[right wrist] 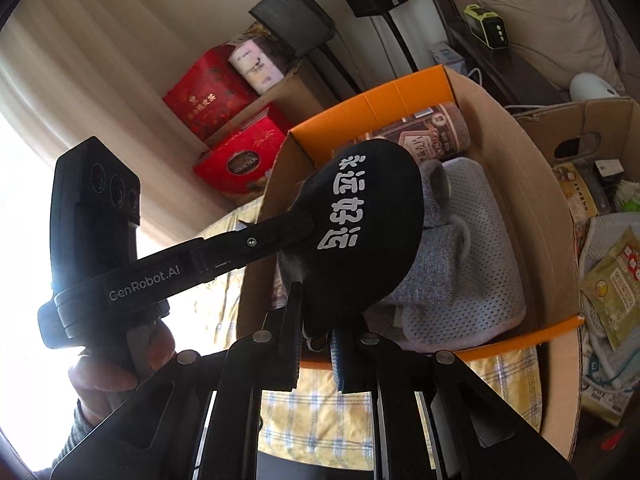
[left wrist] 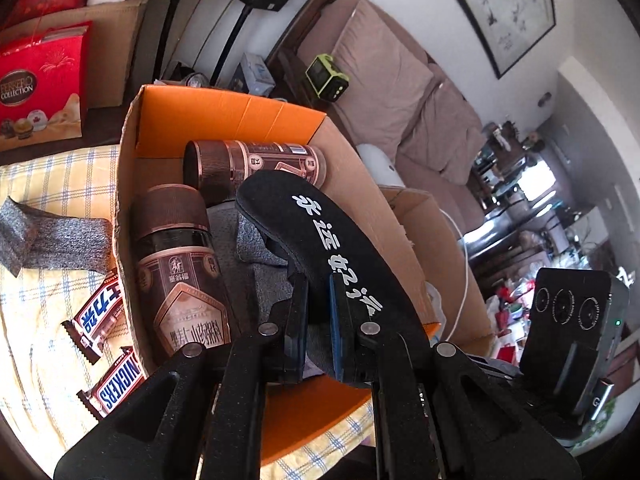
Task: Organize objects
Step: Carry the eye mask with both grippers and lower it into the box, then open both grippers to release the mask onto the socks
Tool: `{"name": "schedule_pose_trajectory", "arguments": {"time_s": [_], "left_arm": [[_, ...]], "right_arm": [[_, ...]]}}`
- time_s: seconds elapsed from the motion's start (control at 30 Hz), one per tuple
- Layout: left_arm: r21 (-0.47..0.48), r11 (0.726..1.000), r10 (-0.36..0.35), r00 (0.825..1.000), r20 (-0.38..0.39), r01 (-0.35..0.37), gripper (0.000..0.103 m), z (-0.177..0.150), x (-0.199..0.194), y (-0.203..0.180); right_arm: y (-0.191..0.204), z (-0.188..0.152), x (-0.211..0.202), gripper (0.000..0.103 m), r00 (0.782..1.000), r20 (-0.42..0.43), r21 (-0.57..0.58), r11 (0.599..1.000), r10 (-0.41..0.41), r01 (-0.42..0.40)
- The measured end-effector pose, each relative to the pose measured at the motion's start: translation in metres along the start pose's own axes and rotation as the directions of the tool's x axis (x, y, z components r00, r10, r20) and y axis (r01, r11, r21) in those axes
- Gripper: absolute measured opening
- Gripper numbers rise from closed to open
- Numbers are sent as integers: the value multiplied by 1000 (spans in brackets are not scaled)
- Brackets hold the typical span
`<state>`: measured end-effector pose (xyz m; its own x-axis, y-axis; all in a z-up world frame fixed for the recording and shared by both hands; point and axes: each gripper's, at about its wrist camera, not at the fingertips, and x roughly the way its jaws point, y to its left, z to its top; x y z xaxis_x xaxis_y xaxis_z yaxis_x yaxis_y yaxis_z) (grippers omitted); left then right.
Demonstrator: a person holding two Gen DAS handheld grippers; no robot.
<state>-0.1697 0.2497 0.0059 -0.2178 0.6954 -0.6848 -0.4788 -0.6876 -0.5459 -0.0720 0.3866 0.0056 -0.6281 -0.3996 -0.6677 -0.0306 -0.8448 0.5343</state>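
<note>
A home living room: a brown sofa point(left wrist: 400, 92) with cushions at upper right, framed painting point(left wrist: 500, 4) above, curtain point(right wrist: 80, 80) at left

**Colours around the box**

The black insole point(left wrist: 320, 240) at centre frame carries white characters. The cardboard box point(left wrist: 224, 116) has orange flaps. Two bottles point(left wrist: 180, 264) inside are brown with copper labels. At left, the cloth point(left wrist: 48, 184) is yellow with blue checks; the Snickers bars point(left wrist: 116, 380) are brown, white and blue.

Red gift box point(left wrist: 40, 80), far left: FERRERO COLLECTION
Near candy bar point(left wrist: 116, 384), left of the cardboard box: SNICKERS
Left gripper point(right wrist: 298, 236) arm, seen from the right wrist: GenRobot.AI
Black insole point(left wrist: 320, 248): white Chinese characters, not read with certainty
</note>
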Motion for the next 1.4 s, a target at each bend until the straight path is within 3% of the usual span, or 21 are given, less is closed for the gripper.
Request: {"name": "schedule_pose_trajectory", "arguments": {"time_s": [0.23, 0.53, 0.63, 0.7, 0.77, 0.9, 1.07, 1.13, 1.2, 1.4], "left_arm": [[12, 999, 52, 998, -47, -51, 9, 3, 26, 4], [18, 995, 98, 991, -86, -97, 15, 0, 26, 11], [22, 995, 100, 992, -81, -98, 22, 0, 20, 11], [41, 993, 116, 991, -69, -113, 24, 0, 14, 8], [50, 990, 136, 989, -59, -133, 24, -1, 8, 6], [47, 991, 127, 991, -38, -125, 26, -1, -8, 6], [37, 993, 112, 993, -23, -111, 28, -1, -26, 7], [51, 992, 120, 993, -14, -119, 33, -2, -36, 6], [70, 990, 122, 993, -5, -121, 38, -4, -45, 5], [121, 984, 131, 991, 11, -132, 49, -10, -69, 2]], "right_arm": [[-21, 6, 22, 11, 999, -26, 21, 999, -37, 38], [-19, 6, 31, 15, 993, -63, -6, 995, -97, 97], [-15, 5, 25, 33, 988, -54, -21, 989, -147, 146], [-13, 4, 18, 52, 984, -44, -19, 985, -171, 170], [-12, 3, 14, 62, 984, -51, -18, 985, -171, 170], [-8, 0, 7, 62, 985, -57, -44, 986, -165, 162], [3, 2, 19, 62, 972, -126, -96, 977, -200, 189], [10, 2, 21, 69, 957, -135, -133, 962, -255, 237], [16, 1, 21, 84, 950, -150, -160, 955, -275, 251], [36, -1, 18, 92, 960, -178, -198, 964, -216, 180]]}}
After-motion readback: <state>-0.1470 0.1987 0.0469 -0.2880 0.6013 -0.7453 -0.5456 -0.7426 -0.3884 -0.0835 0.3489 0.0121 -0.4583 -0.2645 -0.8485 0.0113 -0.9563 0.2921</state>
